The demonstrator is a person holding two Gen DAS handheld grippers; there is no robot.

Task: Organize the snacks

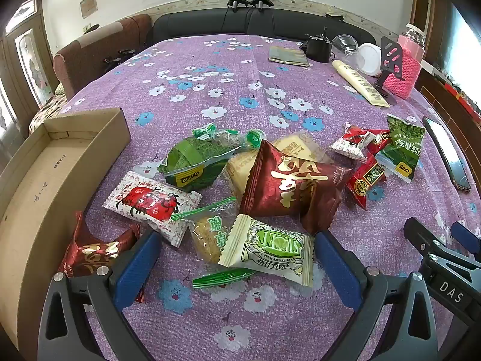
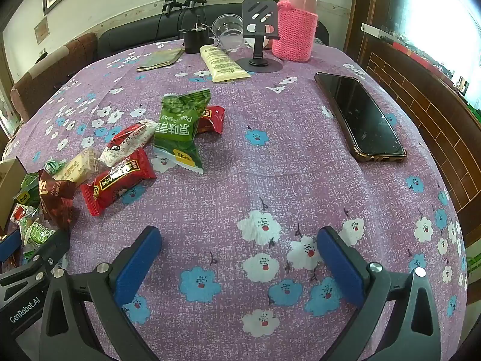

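The left gripper hangs with its jaws spread wide over the purple floral tablecloth, gripping nothing; between its blue pads lie a cream lime-candy packet and a clear packet with green print, neither touched by a pad. Beyond these sits the main snack pile: a large maroon packet with gold lettering, a white-and-red packet, a green wrapped packet and a pale yellow cake packet. A second maroon packet lies just beside the left pad, against the open cardboard box at the left edge (its interior holds no snacks in view). The right gripper is likewise fully open and empty, over bare cloth well apart from any snack. Ahead and to its left lies a smaller group: a green pea packet resting over a small red packet, a longer red packet and a white-and-red packet. A smartphone lies face up to the right. At the far edge stand a phone stand, a flask in a pink knitted sleeve, a cream tube, a clear plastic cup, a black container and a flat olive pouch.
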